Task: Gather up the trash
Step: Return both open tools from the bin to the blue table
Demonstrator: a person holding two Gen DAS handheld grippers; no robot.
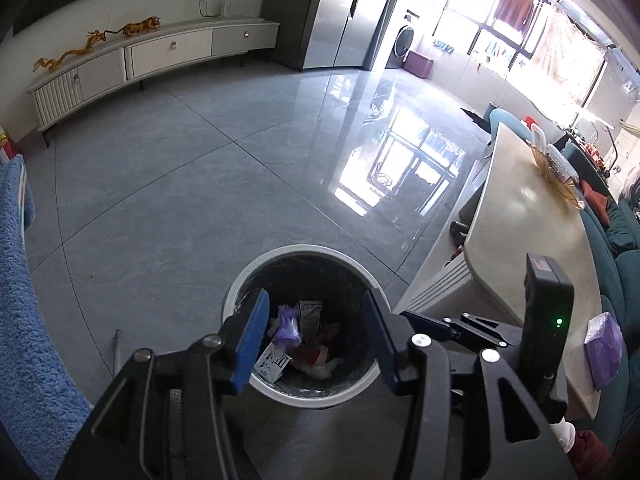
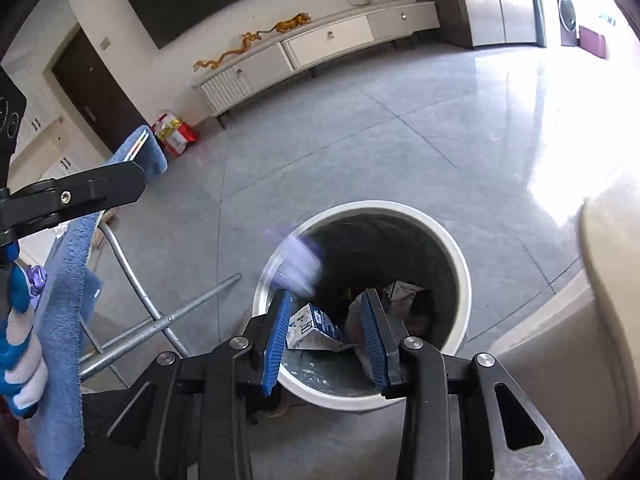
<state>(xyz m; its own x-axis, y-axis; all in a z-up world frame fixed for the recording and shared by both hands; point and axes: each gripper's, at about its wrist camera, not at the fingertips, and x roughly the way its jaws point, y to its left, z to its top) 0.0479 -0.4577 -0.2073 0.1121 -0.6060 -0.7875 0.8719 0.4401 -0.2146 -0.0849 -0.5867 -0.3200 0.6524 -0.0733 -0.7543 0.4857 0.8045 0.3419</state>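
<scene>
A round white trash bin [image 1: 256, 268] with a dark liner stands on the grey floor; it also shows in the right wrist view [image 2: 460, 256]. Inside lie a milk carton [image 2: 312, 326], crumpled paper and a purple wrapper [image 1: 289, 326]. My left gripper [image 1: 316, 336] is open and empty above the bin. My right gripper [image 2: 326, 342] is open above the bin too. A blurred purple scrap [image 2: 298, 258] is in the air at the bin's left rim. Another purple wrapper [image 1: 604, 348] lies on the beige table [image 1: 516, 232].
A blue towel [image 2: 64, 280] hangs over a metal chair frame [image 2: 160, 320] at the left. A white TV cabinet [image 1: 152, 56] lines the far wall. A teal sofa [image 1: 612, 240] stands behind the table. A red and yellow bag [image 2: 174, 132] sits by the door.
</scene>
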